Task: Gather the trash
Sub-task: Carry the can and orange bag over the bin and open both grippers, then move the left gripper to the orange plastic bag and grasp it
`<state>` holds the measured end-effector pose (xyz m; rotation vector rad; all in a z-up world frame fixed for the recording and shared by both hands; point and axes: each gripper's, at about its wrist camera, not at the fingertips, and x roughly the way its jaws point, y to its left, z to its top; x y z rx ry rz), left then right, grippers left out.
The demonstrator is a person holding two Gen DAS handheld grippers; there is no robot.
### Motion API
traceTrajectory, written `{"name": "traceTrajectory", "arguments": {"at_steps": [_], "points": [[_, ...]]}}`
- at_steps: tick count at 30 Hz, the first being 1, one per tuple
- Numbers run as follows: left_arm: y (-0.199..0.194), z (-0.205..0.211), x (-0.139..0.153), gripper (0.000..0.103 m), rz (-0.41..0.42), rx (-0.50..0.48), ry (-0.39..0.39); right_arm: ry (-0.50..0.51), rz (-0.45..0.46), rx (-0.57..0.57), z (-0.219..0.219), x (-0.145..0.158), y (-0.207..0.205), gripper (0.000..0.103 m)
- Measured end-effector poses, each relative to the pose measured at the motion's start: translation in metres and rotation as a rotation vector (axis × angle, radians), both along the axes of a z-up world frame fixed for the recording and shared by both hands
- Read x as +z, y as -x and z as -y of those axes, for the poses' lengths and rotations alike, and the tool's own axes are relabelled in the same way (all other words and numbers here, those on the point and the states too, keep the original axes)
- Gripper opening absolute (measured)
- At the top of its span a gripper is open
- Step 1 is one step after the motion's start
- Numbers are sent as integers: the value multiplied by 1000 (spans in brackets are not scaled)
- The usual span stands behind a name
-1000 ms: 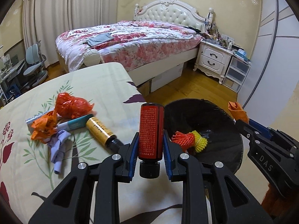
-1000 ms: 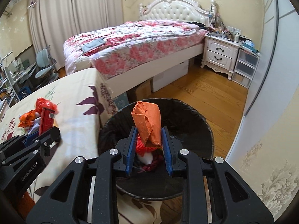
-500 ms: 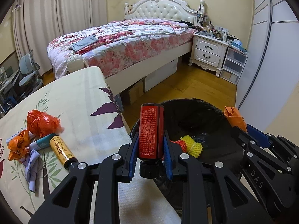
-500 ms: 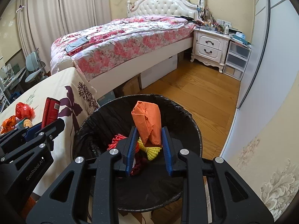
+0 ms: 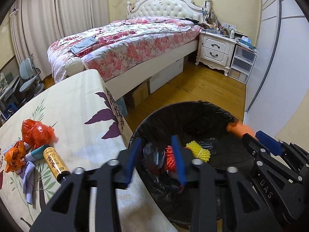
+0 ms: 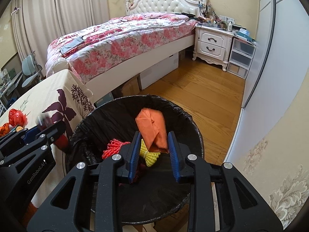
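Bedroom: wooden floor (image 6: pixel 202 92), bed (image 5: pixel 135 38) with floral quilt ahead of both tongs, white nightstand (image 5: pixel 216 50) to its right. A table under a cream leaf-print cloth (image 5: pixel 67 112) lies to the left of the left tongs. Black-lined trash bin (image 6: pixel 173 112) stands on the floor directly below and ahead of both tongs.

Left tongs (image 5: pixel 157 160): jaws spread apart, gripping nothing. Between them a motion-blurred reddish object (image 5: pixel 154 160), outline unclear, over the bin's left inner edge. Cannot tell if it touches either pad.

Right tongs (image 6: pixel 153 150): jaws parted. Orange paper wad (image 6: pixel 152 133) sits between the blue pads, over the bin opening; contact with the pads is not clear.

In the bin: red mesh netting (image 6: pixel 114 148) and yellow foam netting (image 6: pixel 148 154), just below the right tongs.

On the table, left of the left tongs: red plastic bag (image 5: pixel 35 133), orange wrapper (image 5: pixel 14 156), gold-labelled bottle (image 5: pixel 55 163), teal tube (image 5: pixel 37 152), lilac scrap (image 5: pixel 28 179), clustered together.
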<state>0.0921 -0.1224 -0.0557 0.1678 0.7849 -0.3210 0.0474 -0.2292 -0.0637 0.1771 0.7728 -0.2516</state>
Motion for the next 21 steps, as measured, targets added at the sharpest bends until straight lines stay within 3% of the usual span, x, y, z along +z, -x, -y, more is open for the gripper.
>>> {"name": "traceTrajectory", "arguments": {"at_steps": [1, 2, 7, 10, 15, 21], "points": [[0, -1, 1, 60, 6, 4, 3, -1, -2, -1, 0, 0, 1, 32], [2, -2, 2, 63, 13, 7, 8, 3, 0, -7, 1, 0, 1, 38], [3, -7, 6, 75, 29, 21, 5, 17, 5, -24, 1, 3, 5, 43], [5, -14, 9, 79, 43, 37, -1, 24, 10, -27, 0, 5, 6, 52], [10, -32, 15, 82, 60, 74, -13, 27, 19, -9, -9, 11, 6, 57], [16, -68, 20, 82, 66, 143, -10, 20, 23, 41, -30, 16, 4, 58]]}}
